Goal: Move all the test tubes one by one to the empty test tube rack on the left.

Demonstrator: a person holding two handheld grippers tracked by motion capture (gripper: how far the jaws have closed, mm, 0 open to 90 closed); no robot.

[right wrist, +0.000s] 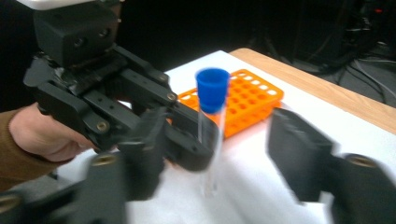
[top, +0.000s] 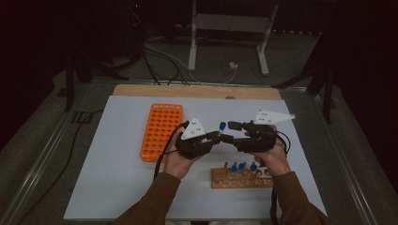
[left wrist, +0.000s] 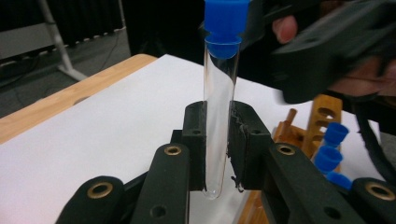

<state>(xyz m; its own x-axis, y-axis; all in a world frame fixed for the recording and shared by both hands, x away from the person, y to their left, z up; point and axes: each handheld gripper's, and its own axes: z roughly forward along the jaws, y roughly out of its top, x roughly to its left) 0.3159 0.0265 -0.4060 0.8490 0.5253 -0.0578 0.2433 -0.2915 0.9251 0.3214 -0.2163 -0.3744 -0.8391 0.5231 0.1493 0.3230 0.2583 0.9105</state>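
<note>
Test tube (left wrist: 218, 107) stands upright above the desk (left wrist: 116, 116), blue cap (left wrist: 225, 21) up, clamped at its lower half in my left hand-held gripper (left wrist: 217, 144); right hand-held gripper (right wrist: 210, 158) open around it.

The room is dim, and the far wall at twelve o'clock is nearly black. A white board (top: 117, 178) covers the tabletop; a strip of bare wood (top: 197, 91) shows along its far edge. The floor (top: 37, 140) around it is grey. At twelve o'clock stands a pale metal frame (top: 230, 23) on two legs, with dark cables (top: 159, 58) looping over the floor at eleven o'clock. Dark stand legs (top: 324, 79) rise at two o'clock and at ten o'clock.
</note>
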